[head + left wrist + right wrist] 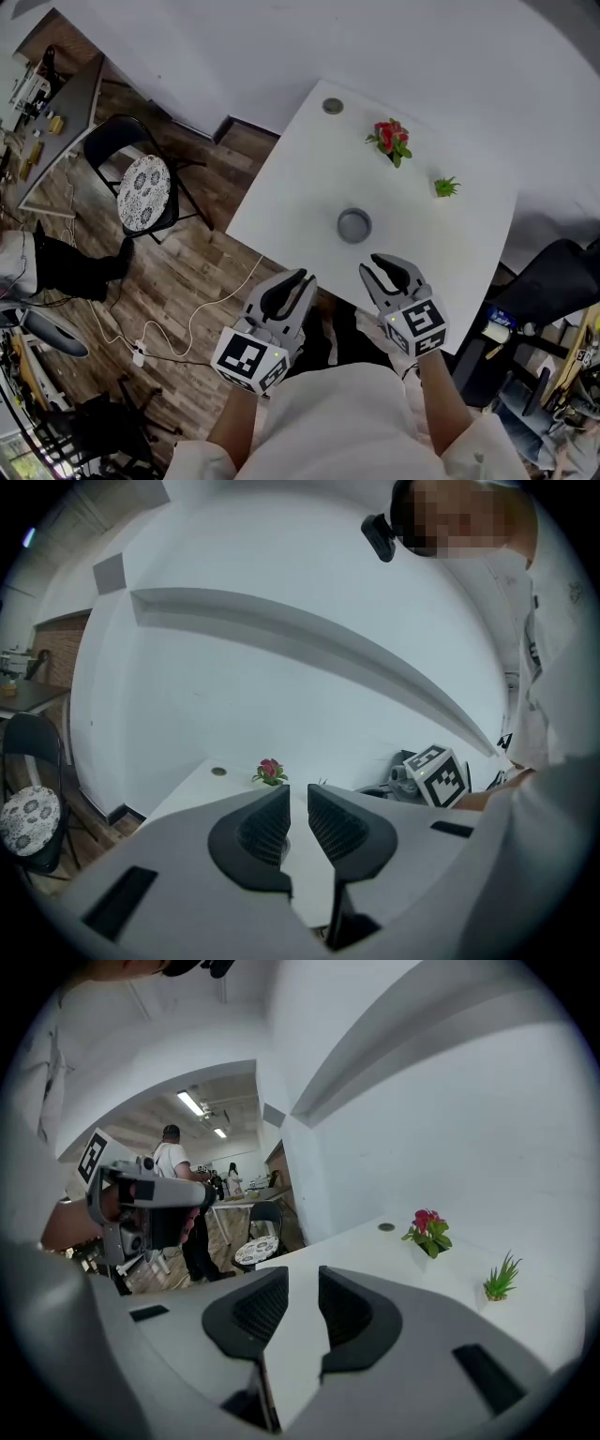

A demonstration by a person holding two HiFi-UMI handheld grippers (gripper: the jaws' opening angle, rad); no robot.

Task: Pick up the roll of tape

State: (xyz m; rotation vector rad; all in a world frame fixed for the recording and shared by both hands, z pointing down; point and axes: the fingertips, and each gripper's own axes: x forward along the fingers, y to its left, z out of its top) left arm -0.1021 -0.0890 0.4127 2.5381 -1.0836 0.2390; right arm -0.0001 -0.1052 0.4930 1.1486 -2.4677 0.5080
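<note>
- The roll of tape (342,225) lies flat on the white table (300,178), a bit right of centre in the head view. It's near the table's front edge, just past the tips of both grippers, and nothing is touching it.
- The left gripper (292,286) sits lower centre, hanging off the table edge over the wood floor. In the left gripper view its ribbed pads (267,829) have only a narrow gap, with nothing between them.
- The right gripper (369,263) is just right of it and closer to the roll. Its jaws are parted a little wider and it's empty too.
- So nobody's got the roll yet, and my guess is the reach hasn't really started.
- Handling-wise it looks like a small grey ring, probably light and fairly stiff, so no big squeeze needed. The outer face might be slick, and since it's lying flat a side pinch could just shove it across the smooth tabletop.
- I'd put one jaw down the hole and one outside and pinch the wall. Otherwise, spread wide enough to span the whole ring; right now neither gap looks wide enough for that.
- The red flower plant (391,139) and small green plant (446,187) are further back, well clear of the roll.
</note>
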